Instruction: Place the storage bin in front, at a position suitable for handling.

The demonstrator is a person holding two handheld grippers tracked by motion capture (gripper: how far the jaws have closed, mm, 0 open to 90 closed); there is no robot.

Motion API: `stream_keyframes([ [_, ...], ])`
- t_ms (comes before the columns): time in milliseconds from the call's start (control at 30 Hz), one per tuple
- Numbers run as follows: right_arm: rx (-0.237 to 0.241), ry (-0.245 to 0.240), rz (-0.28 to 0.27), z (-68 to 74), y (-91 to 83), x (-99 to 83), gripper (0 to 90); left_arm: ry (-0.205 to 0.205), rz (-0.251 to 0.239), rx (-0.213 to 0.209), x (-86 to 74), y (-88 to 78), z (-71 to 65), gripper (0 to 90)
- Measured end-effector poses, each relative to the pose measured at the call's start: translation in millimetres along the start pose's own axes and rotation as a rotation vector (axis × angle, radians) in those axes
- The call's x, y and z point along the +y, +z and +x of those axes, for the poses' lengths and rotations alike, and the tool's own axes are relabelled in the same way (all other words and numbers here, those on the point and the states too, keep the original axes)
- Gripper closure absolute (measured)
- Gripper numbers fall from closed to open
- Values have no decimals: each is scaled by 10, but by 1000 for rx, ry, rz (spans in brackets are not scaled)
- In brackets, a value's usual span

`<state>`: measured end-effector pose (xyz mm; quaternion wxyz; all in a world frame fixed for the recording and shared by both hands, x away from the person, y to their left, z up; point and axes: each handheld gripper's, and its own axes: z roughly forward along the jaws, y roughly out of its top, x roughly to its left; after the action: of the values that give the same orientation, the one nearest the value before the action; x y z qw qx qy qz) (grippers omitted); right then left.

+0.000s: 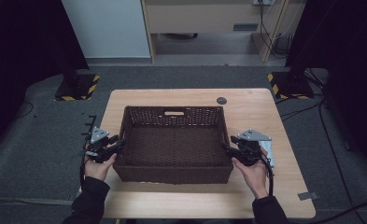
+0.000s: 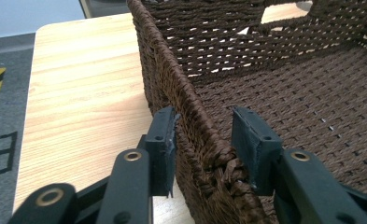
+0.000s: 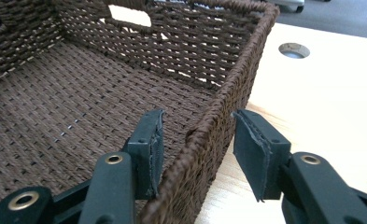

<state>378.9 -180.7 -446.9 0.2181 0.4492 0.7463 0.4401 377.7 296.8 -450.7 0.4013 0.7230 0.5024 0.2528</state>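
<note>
A dark brown woven basket point(image 1: 174, 108) with nothing in it stands in the middle of the wooden table point(image 1: 256, 107). My left gripper point(image 1: 120, 143) is at the basket's left wall near the front. Its jaws straddle that wall point(image 2: 209, 46): the outer pad point(image 2: 165, 140) is against the weave, and the inner pad point(image 2: 251, 140) stands off it, so my left gripper point(image 2: 204, 135) is open. My right gripper point(image 1: 228, 142) sits at the right wall. Its jaws also straddle the rim point(image 3: 181, 42), with a gap on both sides of my right gripper point(image 3: 197, 140), which is open.
A round cable hole point(image 1: 222, 100) lies behind the basket, also visible in the right gripper view point(image 3: 293, 50). A strip of tape point(image 1: 308, 195) is at the table's front right corner. Stands with yellow-black bases point(image 1: 77, 86) point(image 1: 291, 84) flank the table's far corners.
</note>
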Motion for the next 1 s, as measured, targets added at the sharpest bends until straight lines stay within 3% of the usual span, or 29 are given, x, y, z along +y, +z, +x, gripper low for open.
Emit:
stream_keyframes([
  [133, 6, 10, 11, 2, 52, -6, 557, 2, 2, -21, -8, 1, -6, 654],
  [333, 7, -4, 43, 26, 60, -35, 638, 15, 19, 3, -7, -16, -79, 672],
  [600, -16, 4, 57, 23, -111, -124, 653, 14, 32, -11, -21, -44, -220, 673],
  [833, -4, 19, 47, -38, -175, -137, 596, 11, 38, -19, -29, -47, -259, 670],
  [1000, -19, 39, -27, -140, -282, -49, 525, 2, 48, -29, -27, -38, -245, 665],
])
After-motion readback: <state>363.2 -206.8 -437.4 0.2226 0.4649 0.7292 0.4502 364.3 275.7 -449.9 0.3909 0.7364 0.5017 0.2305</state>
